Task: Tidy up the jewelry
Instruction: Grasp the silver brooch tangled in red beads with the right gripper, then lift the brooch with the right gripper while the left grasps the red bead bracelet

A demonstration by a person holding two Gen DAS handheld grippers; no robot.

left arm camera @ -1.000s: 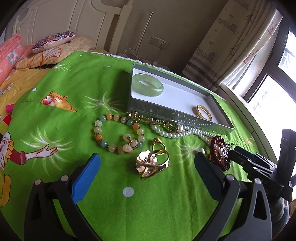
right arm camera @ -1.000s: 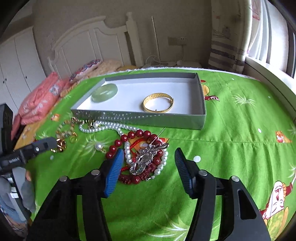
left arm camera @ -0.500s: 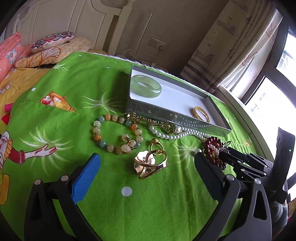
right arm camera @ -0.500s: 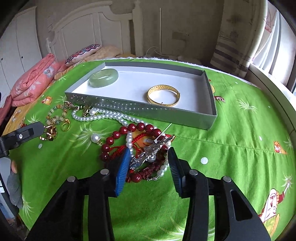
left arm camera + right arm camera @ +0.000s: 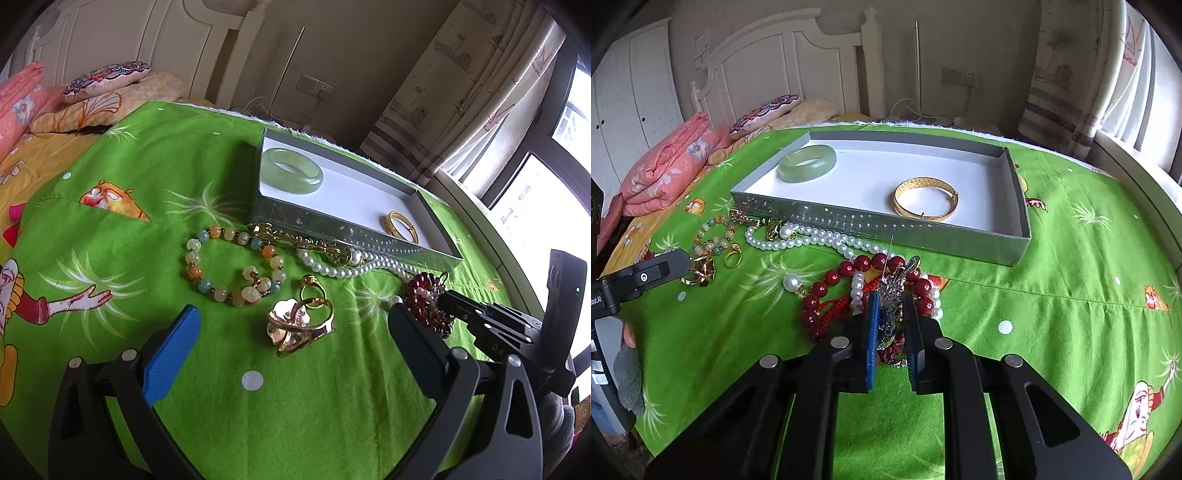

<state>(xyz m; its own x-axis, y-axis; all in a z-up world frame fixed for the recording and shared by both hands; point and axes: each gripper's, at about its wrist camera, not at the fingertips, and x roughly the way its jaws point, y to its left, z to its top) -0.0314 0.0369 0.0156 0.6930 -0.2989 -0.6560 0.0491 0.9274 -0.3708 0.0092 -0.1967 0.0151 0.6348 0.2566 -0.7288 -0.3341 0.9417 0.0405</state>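
On the green bedspread lies a heap of red beads (image 5: 827, 280) and pearls with a silver brooch (image 5: 895, 282) on top. My right gripper (image 5: 891, 299) stands over the heap, its jaws closing, and the blue pads press on the brooch's lower part. A grey box (image 5: 879, 229) behind holds a jade bangle (image 5: 807, 162) and a gold bangle (image 5: 925, 199). My left gripper (image 5: 291, 314) hangs open just short of a gold flower ring (image 5: 299, 326), with a small gold ring (image 5: 312, 290) behind it. A pastel bead bracelet (image 5: 229, 266) lies farther left.
A pearl necklace (image 5: 812, 240) and a gold chain (image 5: 303, 243) run along the box's front wall. Folded pink bedding (image 5: 665, 166) and a patterned cushion (image 5: 764, 112) sit at the bed's head. A curtain and window sill border the right side.
The right gripper's jaws have drawn together from wide apart to narrow around the silver brooch. The left gripper has stayed where it was, still open.
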